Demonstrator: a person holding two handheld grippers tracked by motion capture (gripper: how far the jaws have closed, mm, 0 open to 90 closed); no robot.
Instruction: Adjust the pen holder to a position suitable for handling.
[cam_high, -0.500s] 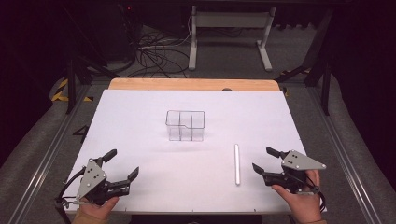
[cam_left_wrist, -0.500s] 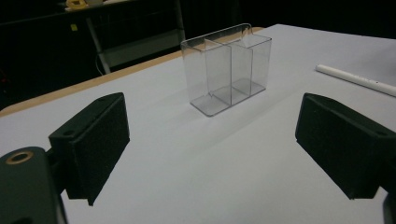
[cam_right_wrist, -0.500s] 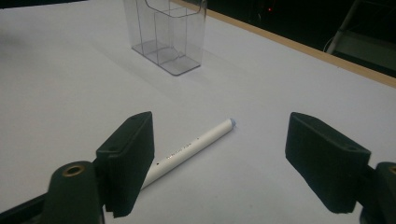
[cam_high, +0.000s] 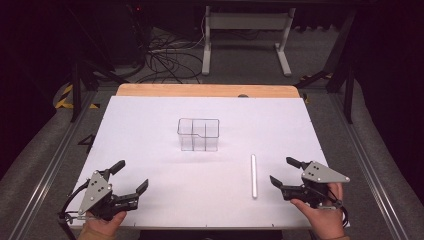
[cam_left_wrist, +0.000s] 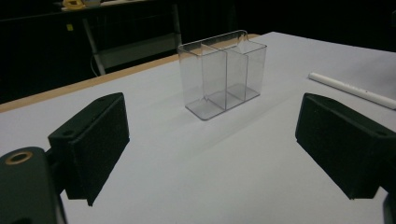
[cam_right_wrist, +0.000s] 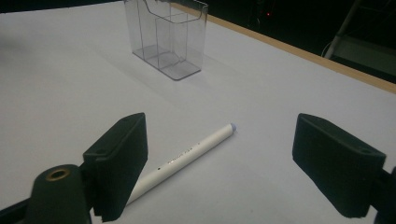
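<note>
A clear plastic holder (cam_high: 198, 134) with several compartments stands upright in the middle of the white table (cam_high: 150, 115). A white pen (cam_high: 254, 175) lies flat to its near right. My right gripper (cam_high: 281, 171) is open just right of the pen, not touching it; in the right gripper view the pen (cam_right_wrist: 187, 156) lies between the jaws, nearer the left one, with the holder (cam_right_wrist: 168, 37) beyond. My left gripper (cam_high: 131, 176) is open and empty at the near left corner. In the left gripper view it points at the holder (cam_left_wrist: 224, 74), with the pen (cam_left_wrist: 350, 88) off to the right.
A wooden strip (cam_high: 205, 90) runs along the table's far edge. Beyond it are white desk legs (cam_high: 245, 35) and loose cables (cam_high: 165, 57) on the floor. Metal rails (cam_high: 55, 160) run along both sides of the table.
</note>
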